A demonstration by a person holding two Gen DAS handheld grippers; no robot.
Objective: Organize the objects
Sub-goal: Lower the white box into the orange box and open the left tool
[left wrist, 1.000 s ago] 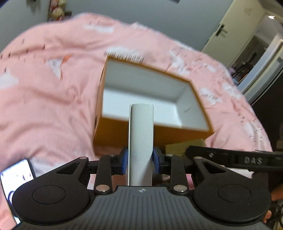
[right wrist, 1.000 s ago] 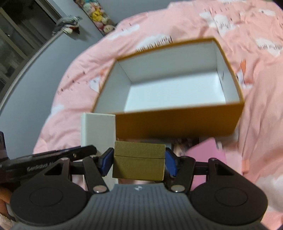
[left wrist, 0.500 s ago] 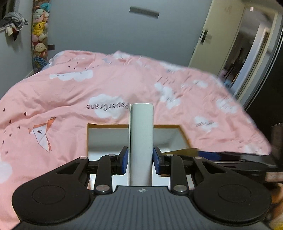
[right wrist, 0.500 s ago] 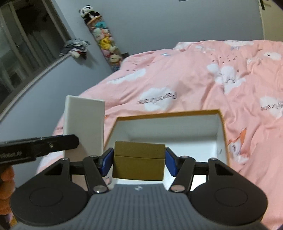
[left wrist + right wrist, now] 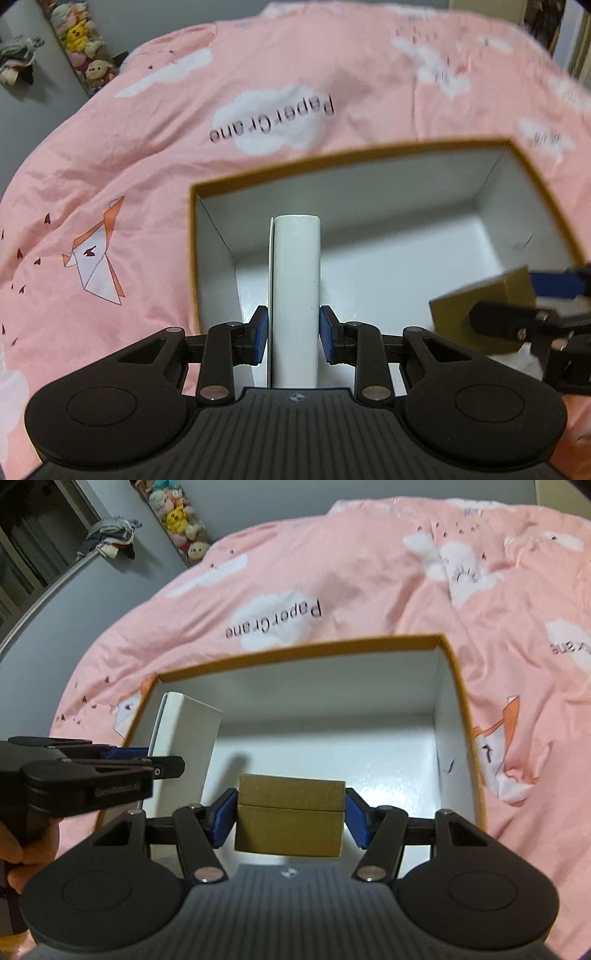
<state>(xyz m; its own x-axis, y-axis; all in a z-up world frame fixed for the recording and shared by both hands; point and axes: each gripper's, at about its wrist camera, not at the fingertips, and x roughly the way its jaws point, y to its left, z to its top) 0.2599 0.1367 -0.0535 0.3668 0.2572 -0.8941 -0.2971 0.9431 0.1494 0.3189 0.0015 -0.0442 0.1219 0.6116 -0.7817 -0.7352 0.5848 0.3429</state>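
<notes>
Your right gripper clamps the brown box between its blue jaws, held over the open orange carton on the pink bed. Your left gripper pinches the white box (upright, at the carton's left wall).

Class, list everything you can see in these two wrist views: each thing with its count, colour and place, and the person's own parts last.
Open box: one, mustard outside, white inside, on the bed.
Flat white box: one, white, held upright over the open box's left end.
Small gold box: one, olive-gold, held over the open box's near right part.
Duvet: one, pink with white clouds and "PaperCrane" print, covering the bed.
Plush toys: several, mixed colours, stacked against the far grey wall.
Clothes: a bundle, dark and pale, on a rail at far left.
Left gripper: one, black with blue fingers, shut on the flat white box.
Right gripper: one, black with blue fingers, shut on the small gold box.
Hand: one, at left edge, holding the left gripper.
</notes>
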